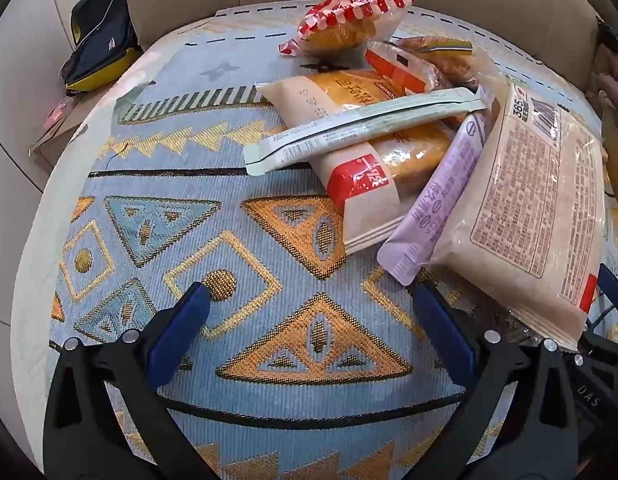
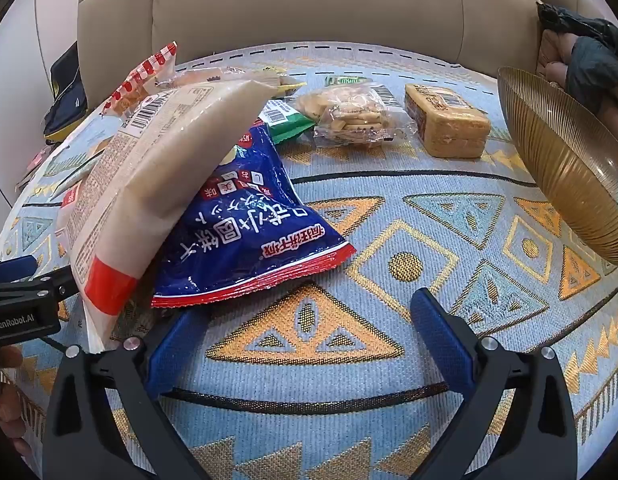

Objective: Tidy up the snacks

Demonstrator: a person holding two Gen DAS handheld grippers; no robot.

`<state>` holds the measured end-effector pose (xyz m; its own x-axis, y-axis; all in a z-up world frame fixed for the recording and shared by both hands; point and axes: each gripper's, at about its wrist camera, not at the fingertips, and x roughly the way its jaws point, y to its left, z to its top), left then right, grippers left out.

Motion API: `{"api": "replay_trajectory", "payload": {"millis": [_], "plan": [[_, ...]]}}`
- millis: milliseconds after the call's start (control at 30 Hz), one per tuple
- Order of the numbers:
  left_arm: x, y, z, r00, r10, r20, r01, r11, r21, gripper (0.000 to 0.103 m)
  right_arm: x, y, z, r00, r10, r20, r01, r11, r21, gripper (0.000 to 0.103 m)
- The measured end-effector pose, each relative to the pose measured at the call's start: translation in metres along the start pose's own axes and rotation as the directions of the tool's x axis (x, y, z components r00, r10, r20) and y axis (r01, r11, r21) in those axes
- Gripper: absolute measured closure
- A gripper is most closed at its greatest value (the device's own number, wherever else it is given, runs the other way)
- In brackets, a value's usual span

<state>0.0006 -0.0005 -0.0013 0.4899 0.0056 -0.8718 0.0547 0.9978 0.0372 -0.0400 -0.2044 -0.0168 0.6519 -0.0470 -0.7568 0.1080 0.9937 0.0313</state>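
A heap of snack packs lies on the patterned cloth. In the left wrist view: a large beige pack, a purple stick pack, a long pale green stick pack, a bread pack with a red band and a red-striped pack. My left gripper is open and empty, just short of the purple pack. In the right wrist view the beige pack leans on a blue bag. My right gripper is open and empty, its left finger under the blue bag's edge.
A gold ribbed bowl stands at the right. A clear bag of biscuits, a brown cake block and a green pack lie at the back. A beige sofa rings the table; a dark pouch lies on it.
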Motion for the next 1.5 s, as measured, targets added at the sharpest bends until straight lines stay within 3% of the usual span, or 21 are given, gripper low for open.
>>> {"api": "replay_trajectory", "payload": {"millis": [267, 400, 567, 667, 733, 900, 967, 1067, 1167, 1233, 1367, 1500], "plan": [[-0.008, 0.002, 0.004, 1.000, -0.003, 0.025, 0.003, 1.000, 0.003, 0.003, 0.000, 0.000, 0.000, 1.000, -0.003, 0.000, 0.003, 1.000, -0.003, 0.005], [-0.015, 0.005, -0.003, 0.997, -0.016, 0.077, 0.016, 1.000, 0.008, 0.003, -0.001, -0.001, -0.001, 1.000, 0.006, -0.006, -0.006, 1.000, -0.003, 0.005], [-0.014, 0.009, 0.001, 0.996, -0.025, 0.082, 0.023, 1.000, 0.019, 0.003, -0.015, -0.004, -0.004, 0.992, 0.082, -0.100, -0.085, 0.996, -0.017, 0.005], [-0.016, 0.010, -0.001, 0.998, -0.040, 0.055, 0.037, 0.998, 0.058, 0.003, -0.018, -0.008, -0.008, 0.977, 0.126, -0.170, -0.143, 0.986, -0.091, 0.005], [-0.018, 0.011, 0.000, 0.999, -0.051, 0.001, 0.050, 0.994, 0.101, 0.003, -0.020, -0.014, -0.009, 0.964, 0.153, -0.219, -0.170, 0.984, -0.060, 0.005], [-0.024, 0.012, -0.002, 0.992, -0.036, -0.118, 0.056, 0.984, 0.169, 0.003, -0.022, -0.001, -0.008, 0.933, 0.070, -0.352, -0.111, 0.989, -0.096, 0.005], [-0.031, 0.015, -0.002, 0.991, -0.028, -0.132, 0.052, 0.982, 0.183, 0.003, -0.022, 0.007, -0.006, 0.920, 0.049, -0.388, -0.091, 0.992, -0.091, 0.005], [-0.053, 0.020, 0.007, 0.993, -0.044, -0.106, 0.066, 0.975, 0.210, 0.003, -0.042, 0.019, -0.006, 0.913, 0.030, -0.407, -0.082, 0.990, -0.111, 0.005], [-0.086, 0.024, 0.019, 0.994, -0.086, -0.062, 0.099, 0.964, 0.248, 0.003, -0.083, 0.033, 0.003, 0.943, -0.012, -0.334, -0.045, 0.985, -0.164, 0.005], [-0.114, 0.026, 0.025, 0.992, -0.126, -0.029, 0.129, 0.953, 0.273, 0.003, -0.110, 0.039, 0.012, 0.951, -0.009, -0.308, -0.044, 0.985, -0.166, 0.005], [-0.183, 0.028, 0.029, 0.972, -0.232, 0.033, 0.215, 0.939, 0.270, 0.003, -0.157, 0.046, 0.043, 0.956, 0.017, -0.294, -0.072, 0.982, -0.175, 0.005], [-0.250, 0.048, 0.047, 0.949, -0.298, 0.099, 0.270, 0.935, 0.230, 0.003, -0.211, 0.022, 0.071, 0.955, 0.041, -0.293, -0.077, 0.991, -0.113, 0.005]]}}
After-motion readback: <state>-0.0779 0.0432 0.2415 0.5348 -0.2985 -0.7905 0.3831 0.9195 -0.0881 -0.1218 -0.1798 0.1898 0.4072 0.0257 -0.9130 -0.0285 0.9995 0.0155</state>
